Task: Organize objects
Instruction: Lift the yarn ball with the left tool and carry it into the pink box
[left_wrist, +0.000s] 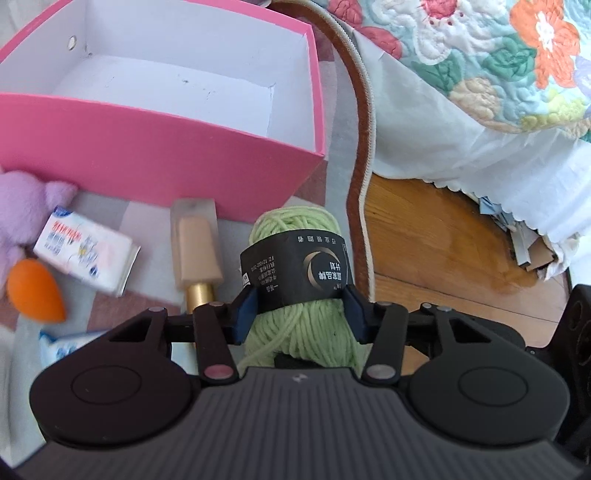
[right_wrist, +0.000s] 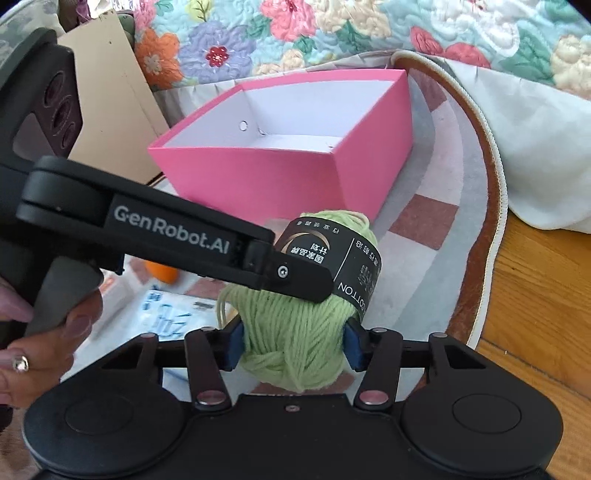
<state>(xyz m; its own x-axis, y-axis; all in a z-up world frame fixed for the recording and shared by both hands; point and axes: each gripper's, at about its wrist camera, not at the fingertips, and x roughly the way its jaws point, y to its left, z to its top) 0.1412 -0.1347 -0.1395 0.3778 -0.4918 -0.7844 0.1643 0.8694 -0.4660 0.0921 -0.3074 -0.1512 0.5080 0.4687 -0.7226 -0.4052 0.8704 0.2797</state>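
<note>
My left hand-held gripper (left_wrist: 299, 314) is pinching the green yarn skein (left_wrist: 295, 295) across its black label band (left_wrist: 295, 269). My right hand-held gripper (right_wrist: 293, 345) is clamped on the same yarn skein (right_wrist: 295, 339), lower end, both pads touching wool. In the right wrist view the left unit crosses in from 9 o'clock, one finger (right_wrist: 295, 277) over the band. The pink box (left_wrist: 155, 155) is open, at 11 o'clock of the yarn, on the rug (left_wrist: 340, 192). At 9 o'clock on the rug: foundation bottle (left_wrist: 197, 251), white carton (left_wrist: 86, 251), orange sponge (left_wrist: 35, 290), purple plush (left_wrist: 22, 206).
</note>
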